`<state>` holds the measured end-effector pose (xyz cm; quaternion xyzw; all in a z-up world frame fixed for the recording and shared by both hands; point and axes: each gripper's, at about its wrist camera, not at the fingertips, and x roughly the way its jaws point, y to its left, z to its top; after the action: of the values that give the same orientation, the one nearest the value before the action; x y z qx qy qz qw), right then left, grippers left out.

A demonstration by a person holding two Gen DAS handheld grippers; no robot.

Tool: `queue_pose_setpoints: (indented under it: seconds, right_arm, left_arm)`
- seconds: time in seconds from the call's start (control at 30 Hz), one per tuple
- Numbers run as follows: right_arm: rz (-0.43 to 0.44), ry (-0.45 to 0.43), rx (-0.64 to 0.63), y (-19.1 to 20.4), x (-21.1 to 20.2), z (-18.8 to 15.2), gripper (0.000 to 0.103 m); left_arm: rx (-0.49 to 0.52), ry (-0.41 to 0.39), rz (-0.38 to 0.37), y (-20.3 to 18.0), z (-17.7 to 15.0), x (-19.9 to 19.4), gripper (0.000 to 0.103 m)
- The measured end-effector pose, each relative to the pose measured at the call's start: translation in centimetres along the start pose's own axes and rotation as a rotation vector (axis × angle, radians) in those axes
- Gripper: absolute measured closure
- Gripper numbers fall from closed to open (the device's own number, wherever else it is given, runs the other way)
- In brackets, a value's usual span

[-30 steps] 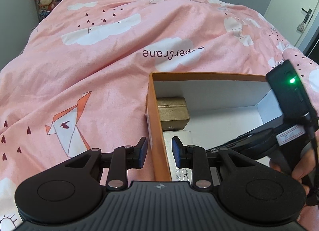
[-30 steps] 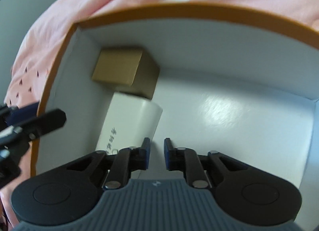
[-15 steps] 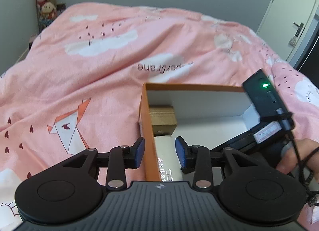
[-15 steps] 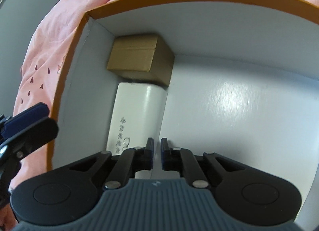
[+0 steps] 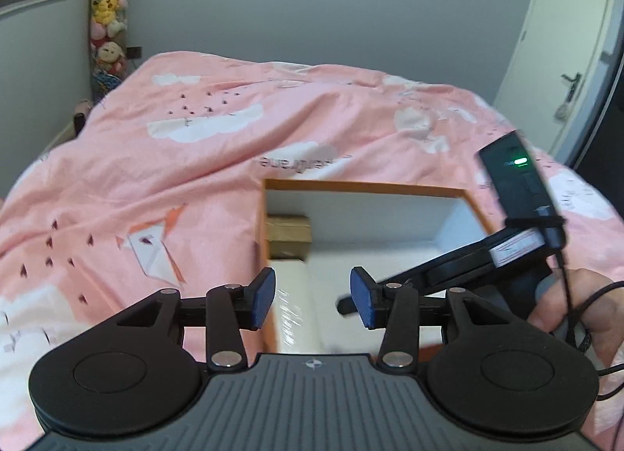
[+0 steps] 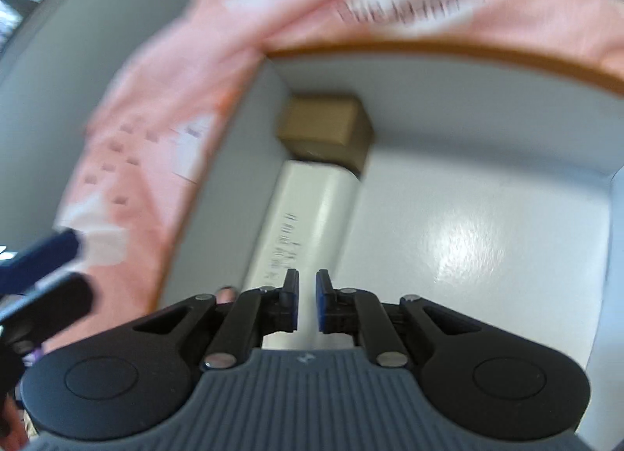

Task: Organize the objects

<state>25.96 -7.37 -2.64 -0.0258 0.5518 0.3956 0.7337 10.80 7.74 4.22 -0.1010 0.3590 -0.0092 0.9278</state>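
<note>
Two grippers fill the lower part of both views. The left gripper (image 5: 312, 301) has its blue pads wide apart and holds nothing; it hangs over the left wall of the orange box (image 5: 362, 186), low in the middle of the frame. The right gripper (image 6: 307, 301) has its jaws almost together with only a narrow gap, and nothing is between them; it sits over the near end of the white box (image 6: 312, 213). This long white box lies inside the orange box along its left wall, with dark print on top. Just behind it, in the far left corner, stands a small brown carton (image 6: 325, 125), touching its far end. Beyond is the pink bedcover (image 5: 195, 162) with white clouds, and plush toys (image 5: 107, 18) hang at upper left.
</note>
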Motion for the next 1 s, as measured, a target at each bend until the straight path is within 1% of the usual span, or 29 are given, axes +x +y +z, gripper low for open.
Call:
queue_pose_setpoints:
  seconds: [0.03,0.1,0.13,0.17,0.23,0.33,0.37,0.43,0.5,0.53,0.57,0.67,0.77,0.83,0.87,1.0]
  right_arm:
    - [0.02,-0.036,-0.019,0.1,-1.2,-0.5,0.088]
    - [0.033,-0.104,-0.062,0.9,-3.2,-2.0,0.08]
    - [0.039,-0.144,-0.082,1.3,-4.4,-3.2,0.071]
    - [0.043,-0.184,-0.101,1.5,-5.5,-4.3,0.064]
    - [0.035,-0.244,-0.122,1.5,-7.2,-6.3,0.06]
    - [-0.013,-0.283,-0.114,1.2,-8.3,-9.3,0.053]
    - [-0.026,-0.291,-0.103,1.0,-8.6,-10.2,0.052]
    - [-0.037,-0.286,-0.082,0.9,-8.5,-11.8,0.052]
    - [-0.03,-0.274,-0.065,0.8,-8.7,-13.2,0.052]
    - [-0.023,-0.263,-0.063,1.0,-8.5,-13.8,0.049]
    - [-0.019,-0.245,-0.061,1.1,-8.2,-14.2,0.044]
    - [-0.035,-0.199,-0.076,1.5,-7.3,-15.5,0.045]
    - [-0.086,-0.146,-0.102,1.9,-5.8,-16.4,0.048]
    - [-0.09,-0.111,-0.092,1.8,-4.8,-16.7,0.048]
    - [-0.089,-0.093,-0.079,1.6,-4.5,-16.8,0.05]
    - [-0.117,-0.075,-0.07,1.5,-4.3,-16.7,0.048]
  left_arm:
    - [-0.005,0.007,-0.019,-0.2,-0.4,-0.6,0.051]
    - [-0.013,0.032,-0.047,-0.5,-1.4,-1.5,0.051]
    - [-0.013,0.044,-0.058,-0.7,-2.1,-1.8,0.051]
    - [-0.013,0.056,-0.068,-0.9,-2.7,-2.1,0.051]
    - [-0.019,0.094,-0.08,-1.0,-4.1,-2.4,0.051]
    - [-0.044,0.151,-0.088,-1.0,-6.2,-2.2,0.051]
    - [-0.055,0.171,-0.089,-0.9,-6.9,-1.9,0.051]
    - [-0.077,0.222,-0.083,-0.7,-8.3,-1.5,0.051]
    - [-0.105,0.27,-0.075,-0.2,-9.6,-1.0,0.054]
    - [-0.124,0.286,-0.068,0.0,-10.2,-0.7,0.054]
    - [-0.141,0.299,-0.067,0.3,-10.7,-0.4,0.054]
    - [-0.184,0.345,-0.072,0.9,-12.0,0.6,0.054]
    - [-0.209,0.374,-0.056,1.3,-12.9,1.1,0.054]
    - [-0.232,0.391,-0.048,1.6,-13.3,1.4,0.054]
    - [-0.237,0.396,-0.048,1.7,-13.5,1.5,0.054]
    - [-0.249,0.412,-0.051,1.9,-14.1,1.8,0.056]
